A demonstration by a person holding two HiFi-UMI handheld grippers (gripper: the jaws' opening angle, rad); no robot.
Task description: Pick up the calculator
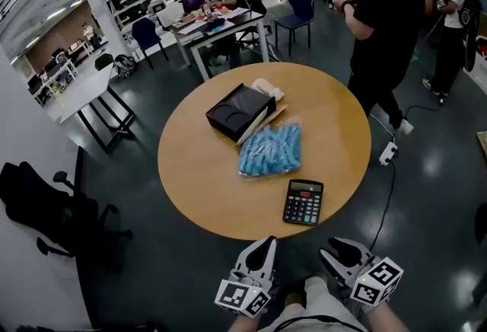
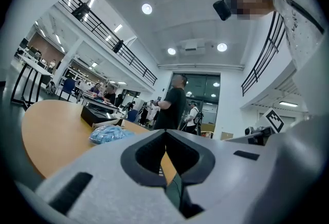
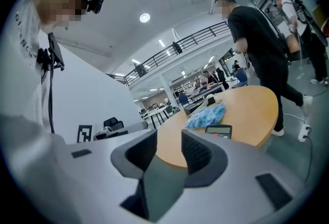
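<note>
- I count one calculator (image 1: pixel 303 202), flat on the surface's near edge, ahead of both claws and touched by neither.
- One black box (image 1: pixel 240 111) and one blue packet (image 1: pixel 271 148) lie beside each other mid-surface.
- Two claws: the left claw (image 1: pixel 266 242) is closed and empty; the right claw (image 1: pixel 327 253) stands apart, holding nothing.
- The surface (image 1: pixel 198 178) is round and wooden, on a dark floor (image 1: pixel 152 247) in an open office; one person (image 1: pixel 388 18) stands just beyond it.

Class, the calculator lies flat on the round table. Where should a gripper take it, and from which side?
Grip the calculator by its two long side edges at the key end. It lies flat near the table edge, short end toward you, so come from your side, likely with the right gripper, which is closer.
</note>
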